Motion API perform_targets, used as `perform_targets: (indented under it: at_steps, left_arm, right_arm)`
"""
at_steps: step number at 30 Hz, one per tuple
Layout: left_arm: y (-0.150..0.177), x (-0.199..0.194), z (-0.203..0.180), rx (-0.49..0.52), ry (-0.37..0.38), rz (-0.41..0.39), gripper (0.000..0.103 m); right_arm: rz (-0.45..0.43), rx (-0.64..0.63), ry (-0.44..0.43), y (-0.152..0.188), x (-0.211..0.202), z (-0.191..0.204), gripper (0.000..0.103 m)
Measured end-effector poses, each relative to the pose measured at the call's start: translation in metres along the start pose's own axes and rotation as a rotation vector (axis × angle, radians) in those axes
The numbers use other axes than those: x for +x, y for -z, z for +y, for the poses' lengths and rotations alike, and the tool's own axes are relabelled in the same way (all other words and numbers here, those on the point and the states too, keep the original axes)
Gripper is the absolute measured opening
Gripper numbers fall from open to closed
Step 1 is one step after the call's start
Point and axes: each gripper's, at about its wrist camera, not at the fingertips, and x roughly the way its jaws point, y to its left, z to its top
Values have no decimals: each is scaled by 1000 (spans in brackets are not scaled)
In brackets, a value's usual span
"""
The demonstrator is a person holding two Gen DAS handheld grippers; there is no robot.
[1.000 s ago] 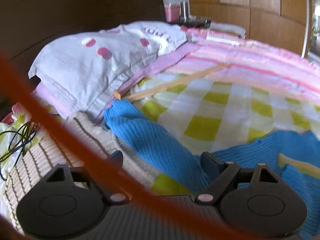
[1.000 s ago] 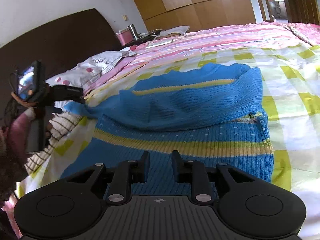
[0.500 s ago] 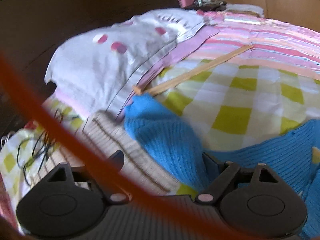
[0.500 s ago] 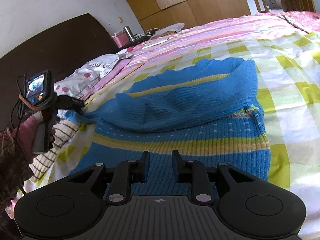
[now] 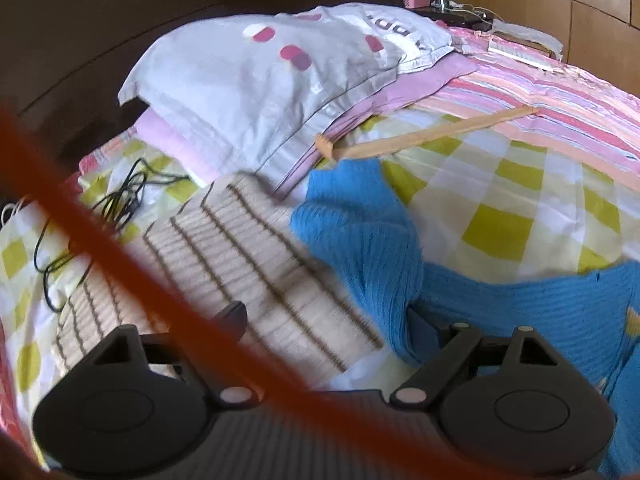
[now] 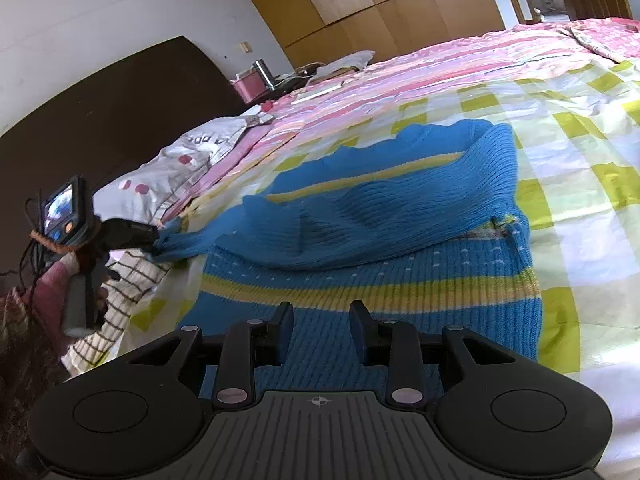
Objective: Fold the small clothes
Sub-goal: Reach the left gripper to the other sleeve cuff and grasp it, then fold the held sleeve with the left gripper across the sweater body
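A blue knit sweater [image 6: 380,240] with yellow stripes lies on the checked bedspread, its upper part folded down over its body. One sleeve [image 5: 360,232] stretches left onto a beige striped garment [image 5: 240,256]. My left gripper [image 5: 324,316] is open, with the sleeve lying against its right finger and not clamped; in the right wrist view the left gripper [image 6: 152,240] is at the sleeve's end. My right gripper [image 6: 320,332] hovers over the sweater's hem, its jaws a little apart and empty.
A white pillow [image 5: 272,68] with pink spots and a wooden stick [image 5: 424,136] lie beyond the sleeve. Black cables [image 5: 120,200] lie at left on the bedspread [image 6: 580,200]. A dark headboard [image 6: 120,120] and a nightstand with a pink box [image 6: 248,84] stand behind.
My left gripper has moved left and back along the sleeve, bringing more of the beige garment and the cables into view. My right gripper has drawn back slightly; the sweater body lies unchanged.
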Motion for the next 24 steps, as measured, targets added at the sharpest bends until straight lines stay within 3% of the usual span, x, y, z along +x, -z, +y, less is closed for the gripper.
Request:
perform_targets:
  at_steps: [4, 7, 9, 14, 16, 20, 24]
  left_arm:
    - [-7, 10, -17, 52, -23, -4, 87]
    - [-12, 12, -21, 62, -4, -14, 61]
    - [-15, 9, -18, 31, 43, -13, 32]
    - [-25, -9, -20, 22, 108, -54, 19]
    - [-28, -25, -26, 36, 181, -77, 19]
    - [-25, -73, -46, 90, 409, -129, 19]
    - [-5, -124, -73, 240, 667, -172, 20]
  right_arm:
    - [15, -3, 3, 2, 4, 1, 32]
    - [19, 1, 5, 3, 6, -1, 32]
    - [17, 4, 6, 3, 5, -1, 32]
    - [9, 9, -2, 2, 2, -1, 32]
    - [4, 10, -10, 1, 0, 0, 32]
    - [-7, 9, -19, -1, -4, 2, 32]
    - [-11, 13, -23, -2, -6, 2, 32]
